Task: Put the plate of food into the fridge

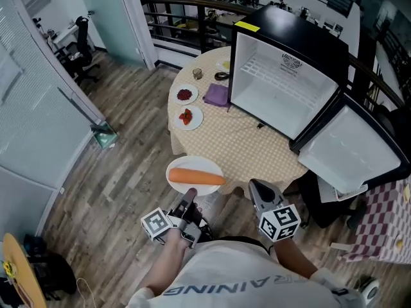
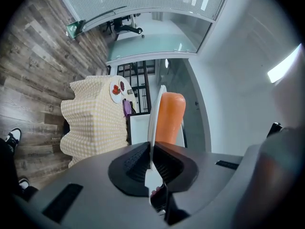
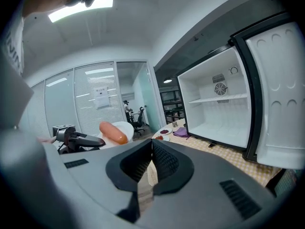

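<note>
Office room, wood floor (image 1: 122, 165), round table (image 1: 237, 143) under checked cloth. Small fridge (image 1: 282, 85) stands on table, door (image 1: 350, 149) swung wide. Two small plates (image 1: 185, 95) and purple cloth (image 1: 217, 95) just left of fridge. Left gripper (image 1: 190, 196) clamped on rim of white plate (image 1: 183, 164), held level at table's near edge, well short of fridge. Long orange food (image 1: 196, 177) lies across plate. Right gripper (image 1: 255, 190) alongside, jaws pressed together, nothing between them.

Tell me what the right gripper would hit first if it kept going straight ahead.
Probably the table, at the near edge of its checked cloth, just ahead of the right gripper. The open fridge sits further right. Depth is unclear.
</note>
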The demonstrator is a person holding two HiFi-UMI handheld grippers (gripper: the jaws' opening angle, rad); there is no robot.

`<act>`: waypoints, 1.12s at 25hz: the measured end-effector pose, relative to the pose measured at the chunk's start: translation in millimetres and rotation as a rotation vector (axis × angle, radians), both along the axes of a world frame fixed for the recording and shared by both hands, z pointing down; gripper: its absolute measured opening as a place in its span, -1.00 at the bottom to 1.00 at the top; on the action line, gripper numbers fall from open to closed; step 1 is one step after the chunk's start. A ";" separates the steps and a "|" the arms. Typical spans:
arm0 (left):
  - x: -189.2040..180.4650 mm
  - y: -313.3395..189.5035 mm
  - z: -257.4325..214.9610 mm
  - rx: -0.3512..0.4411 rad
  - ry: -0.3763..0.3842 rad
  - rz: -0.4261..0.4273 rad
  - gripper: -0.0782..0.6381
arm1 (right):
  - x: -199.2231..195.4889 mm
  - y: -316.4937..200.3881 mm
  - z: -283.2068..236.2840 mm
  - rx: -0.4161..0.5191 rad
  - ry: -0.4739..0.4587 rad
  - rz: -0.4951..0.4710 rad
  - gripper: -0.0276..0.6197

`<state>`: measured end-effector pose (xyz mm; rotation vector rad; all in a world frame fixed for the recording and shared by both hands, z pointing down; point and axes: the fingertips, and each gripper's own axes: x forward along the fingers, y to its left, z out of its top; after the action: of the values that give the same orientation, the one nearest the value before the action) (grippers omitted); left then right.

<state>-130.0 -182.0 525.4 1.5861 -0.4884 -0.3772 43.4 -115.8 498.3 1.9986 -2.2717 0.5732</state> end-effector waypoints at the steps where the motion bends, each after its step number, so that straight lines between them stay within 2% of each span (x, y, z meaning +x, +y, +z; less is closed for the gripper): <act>1: -3.9 -9.5 0.0 0.002 0.000 0.006 -0.71 | -5.2 -7.2 0.6 -0.005 0.003 0.005 -0.85; 6: -17.7 -51.4 -2.3 0.013 0.002 0.059 -0.71 | -25.4 -40.4 -2.4 -0.008 0.013 0.051 -0.85; 13: -12.4 -82.1 4.9 -0.002 0.018 0.141 -0.71 | -36.0 -62.0 -3.4 -0.040 0.059 0.099 -0.85; 21: 13.8 -100.8 27.7 -0.042 0.008 0.201 -0.71 | -5.2 -63.2 4.4 -0.074 0.060 0.199 -0.85; 28: 61.0 -110.7 29.7 -0.037 -0.017 0.284 -0.71 | 31.5 -77.4 11.5 -0.061 0.030 0.252 -0.85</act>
<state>-69.0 -292.8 555.1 1.5969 -0.2748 -0.1380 74.8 -193.3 509.8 2.2626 -1.9735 0.6168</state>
